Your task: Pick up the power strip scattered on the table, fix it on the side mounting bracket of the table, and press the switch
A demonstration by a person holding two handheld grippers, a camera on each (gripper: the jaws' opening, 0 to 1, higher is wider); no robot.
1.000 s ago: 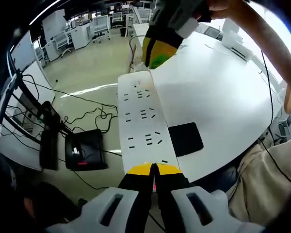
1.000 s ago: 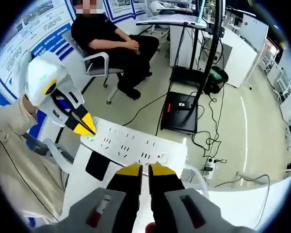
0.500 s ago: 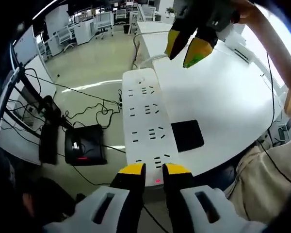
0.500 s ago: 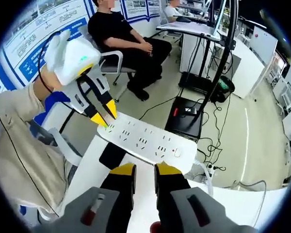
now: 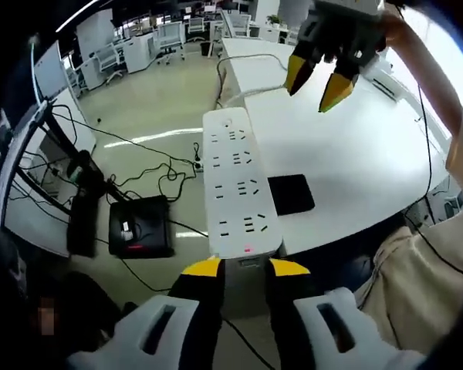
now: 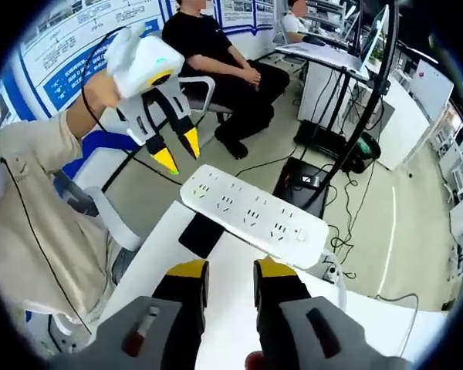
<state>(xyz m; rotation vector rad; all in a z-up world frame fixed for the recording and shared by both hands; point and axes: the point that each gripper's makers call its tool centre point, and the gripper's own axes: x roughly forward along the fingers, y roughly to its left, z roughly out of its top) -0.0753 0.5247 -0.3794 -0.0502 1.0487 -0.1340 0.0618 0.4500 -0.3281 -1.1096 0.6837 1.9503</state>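
Yellow-tipped left fingers [image 5: 245,267] stand apart, empty, just short of the long white plastic power strip [image 5: 237,183] lying along the white desk [image 5: 355,154] edge. Right fingers [image 6: 222,271] likewise gape, empty. Press the far switch squarely, likely with one tip.

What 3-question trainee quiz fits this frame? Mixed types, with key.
1. True or false: the left gripper is clamped on the power strip.
2. What lies on the table beside the strip? A) black square pad B) mug C) keyboard
3. Fill in: in the left gripper view, the right gripper hangs ___ the table, jaws apart.

Key: 1 false, both grippers are open and clear of the strip; 2 A, the pad; 3 above.
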